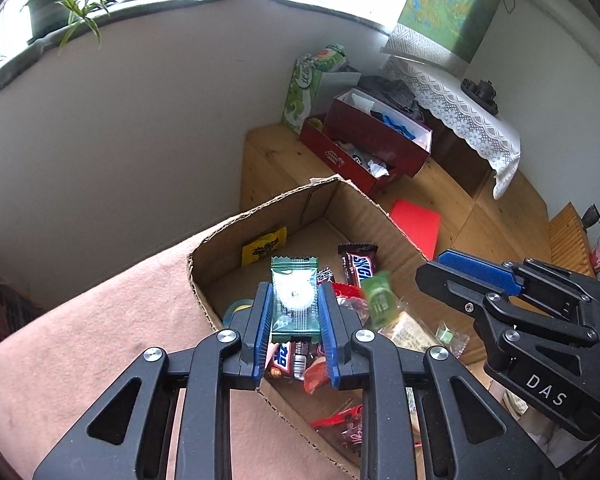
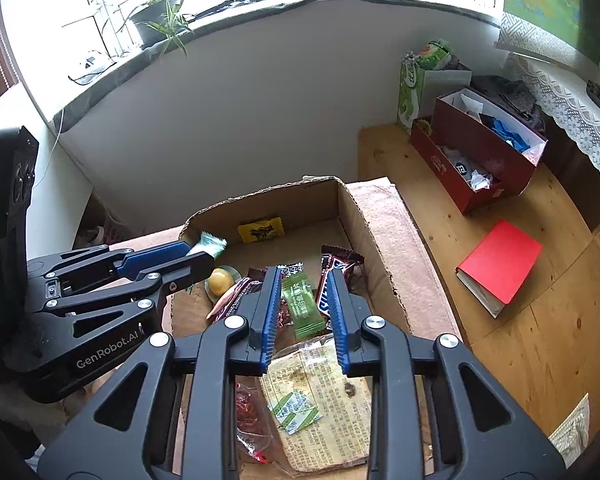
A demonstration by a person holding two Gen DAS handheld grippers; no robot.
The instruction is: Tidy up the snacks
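My left gripper is shut on a green-and-clear wrapped snack and holds it over the open cardboard box. The box holds several snacks: a Snickers bar, a yellow packet, a light green candy, blurred as if in mid-air, and red wrappers. My right gripper is open above the box, over that green candy and a large clear packet. The left gripper also shows in the right wrist view, holding the snack.
The box sits on a pink cloth beside a white wall. On the wooden floor lie a red book and red boxes of clutter. A lace-covered table stands behind.
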